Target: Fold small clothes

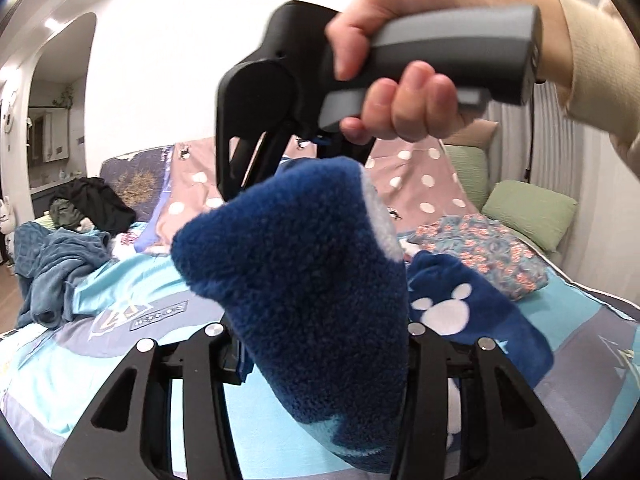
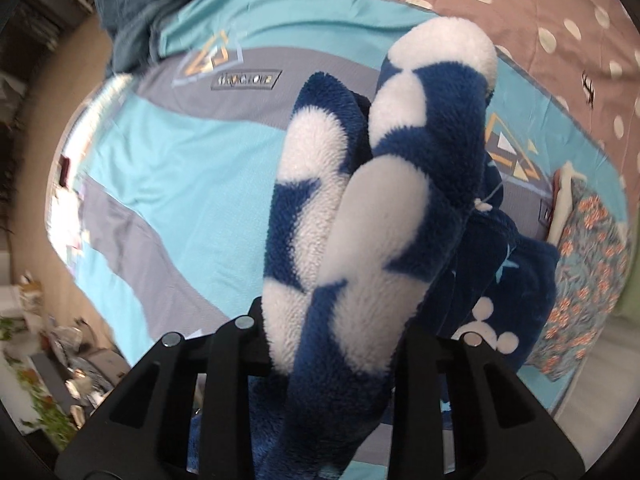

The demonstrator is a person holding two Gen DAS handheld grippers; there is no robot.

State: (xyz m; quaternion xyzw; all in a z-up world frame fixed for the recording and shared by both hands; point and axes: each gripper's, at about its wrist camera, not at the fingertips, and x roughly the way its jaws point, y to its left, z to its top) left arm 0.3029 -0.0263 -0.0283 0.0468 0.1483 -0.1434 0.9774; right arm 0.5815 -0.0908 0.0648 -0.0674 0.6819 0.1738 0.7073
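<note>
Left hand-held gripper: jaws clamped on fluffy blue sock, sock's long axis running up and away from it, free end bent over toward right hand-held gripper. Right one, gripped by hand, points down from above, fingertips hidden behind sock top. Own view: right jaws pinch same blue-and-white sock, white tip farthest out. Second blue sock lies on bed just right of left gripper. No containers seen.

Bed w/ turquoise-grey cover — floral cloth, blue blanket, green pillows
</note>
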